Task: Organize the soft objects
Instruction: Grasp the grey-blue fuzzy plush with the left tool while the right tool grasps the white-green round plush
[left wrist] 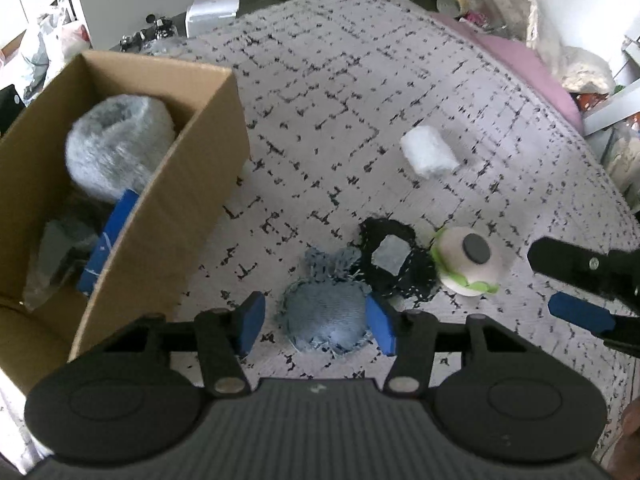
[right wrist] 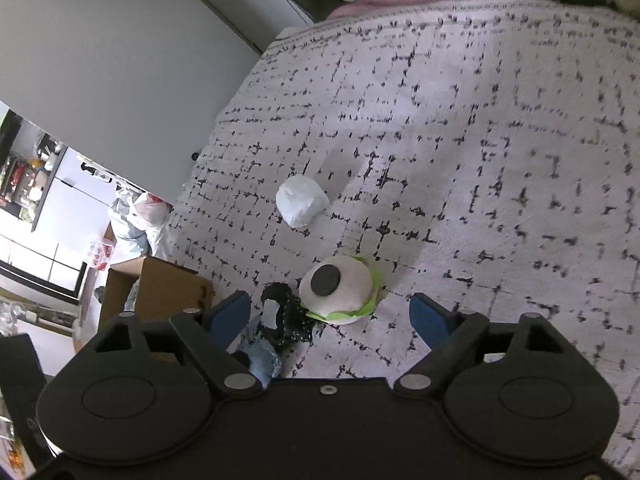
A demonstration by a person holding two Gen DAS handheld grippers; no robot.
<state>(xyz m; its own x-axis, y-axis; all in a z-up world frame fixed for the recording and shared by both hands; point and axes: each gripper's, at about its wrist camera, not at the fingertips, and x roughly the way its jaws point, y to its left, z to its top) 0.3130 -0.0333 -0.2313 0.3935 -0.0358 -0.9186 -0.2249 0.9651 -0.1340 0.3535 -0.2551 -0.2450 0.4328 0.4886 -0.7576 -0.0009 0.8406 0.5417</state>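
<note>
1. Spreading across nearly all of both views is the patterned bedspread, pale with broken black grid lines, and every loose soft thing lies on it.
2. Big cardboard box fills the left of the left wrist view, open-topped, with a bubble-wrap roll sitting inside along with a blue item and some grey wrapping lower down.
3. Left gripper sits at bottom centre of its view, jaws spread wide either side of the denim pouch; the right blue pad is just at the pouch's edge, the left pad stands apart from it.
4. Right gripper hangs open too, holding nothing, jaws wide over the bedspread just below the plush eyeball.
5. That plush eyeball, white with a dark pupil and a green rim, lies right of centre in the left view, touching the black knitted piece.
6. White wrapped bundle lies alone, well apart, toward the upper right of the others.
</note>
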